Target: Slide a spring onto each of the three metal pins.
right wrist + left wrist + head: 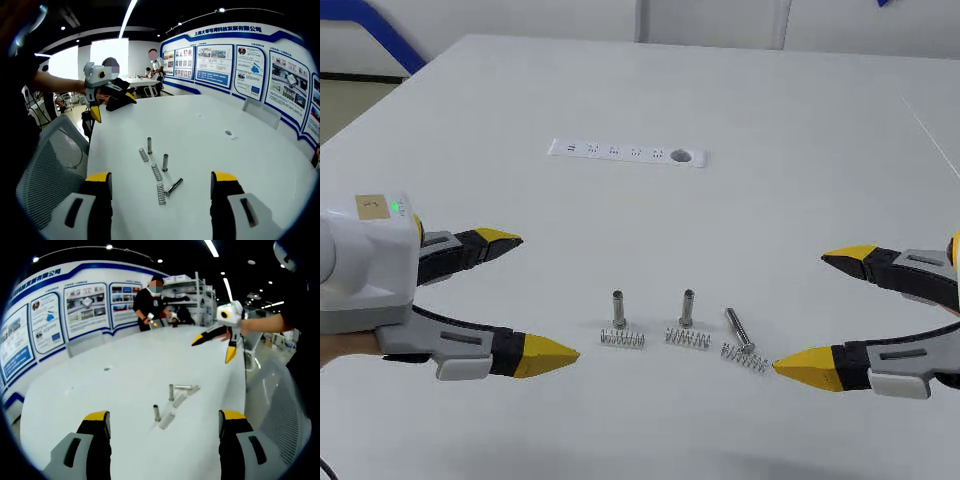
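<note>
Three metal pins sit near the front of the white table (pixel 720 120): the left pin (pixel 618 308) and the middle pin (pixel 687 307) stand upright, the right pin (pixel 739 330) lies tipped over. A loose spring lies flat in front of each: left spring (pixel 622 339), middle spring (pixel 687 339), right spring (pixel 744 357). My left gripper (pixel 542 296) is open at the left of the row, holding nothing. My right gripper (pixel 805 312) is open at the right, its lower fingertip close to the right spring. The pins (pixel 171 391) (pixel 165 162) show between both grippers' open jaws.
A white power strip (pixel 625 153) is set in the table farther back. A mesh chair (pixel 47 165) stands at the table's edge. People stand by a far table (pixel 142 80). Wall posters (pixel 55 315) line the room.
</note>
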Demonstrator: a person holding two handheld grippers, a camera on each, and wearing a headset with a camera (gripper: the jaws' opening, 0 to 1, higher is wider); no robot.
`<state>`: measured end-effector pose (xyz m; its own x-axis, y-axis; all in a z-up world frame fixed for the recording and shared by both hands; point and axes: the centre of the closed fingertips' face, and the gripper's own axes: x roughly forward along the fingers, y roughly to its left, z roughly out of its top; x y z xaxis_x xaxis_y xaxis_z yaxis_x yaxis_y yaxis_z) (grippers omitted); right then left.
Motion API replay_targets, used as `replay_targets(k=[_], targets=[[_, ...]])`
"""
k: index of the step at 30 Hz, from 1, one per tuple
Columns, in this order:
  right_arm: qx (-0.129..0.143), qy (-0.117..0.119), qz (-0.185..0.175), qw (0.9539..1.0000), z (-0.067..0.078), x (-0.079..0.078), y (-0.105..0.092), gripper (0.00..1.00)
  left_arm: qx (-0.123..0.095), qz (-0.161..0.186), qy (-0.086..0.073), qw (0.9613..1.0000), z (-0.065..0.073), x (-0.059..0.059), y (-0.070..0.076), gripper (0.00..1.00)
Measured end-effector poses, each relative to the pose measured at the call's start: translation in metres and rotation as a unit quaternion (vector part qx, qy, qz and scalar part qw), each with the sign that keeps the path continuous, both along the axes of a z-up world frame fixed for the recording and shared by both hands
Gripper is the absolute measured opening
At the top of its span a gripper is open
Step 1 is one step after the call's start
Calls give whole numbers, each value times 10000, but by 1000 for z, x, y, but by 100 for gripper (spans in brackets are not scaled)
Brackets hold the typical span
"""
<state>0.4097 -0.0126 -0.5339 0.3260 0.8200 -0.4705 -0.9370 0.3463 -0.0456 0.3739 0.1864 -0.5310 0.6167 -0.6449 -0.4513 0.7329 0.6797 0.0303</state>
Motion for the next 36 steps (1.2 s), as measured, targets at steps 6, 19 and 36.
replay_targets(k=[6, 19, 36], targets=[[-66, 92, -89, 9999, -8, 4, -1, 82, -63, -53, 203, 9998, -12, -1, -2, 91], [-5, 370, -385, 9986, -19, 17, -3, 70, -114, -85, 296, 9995, -21, -4, -2, 90], [-490, 513, -413, 9966, -54, 9, -4, 65, -194, 73, 254, 9995, -31, 6, 4, 87]])
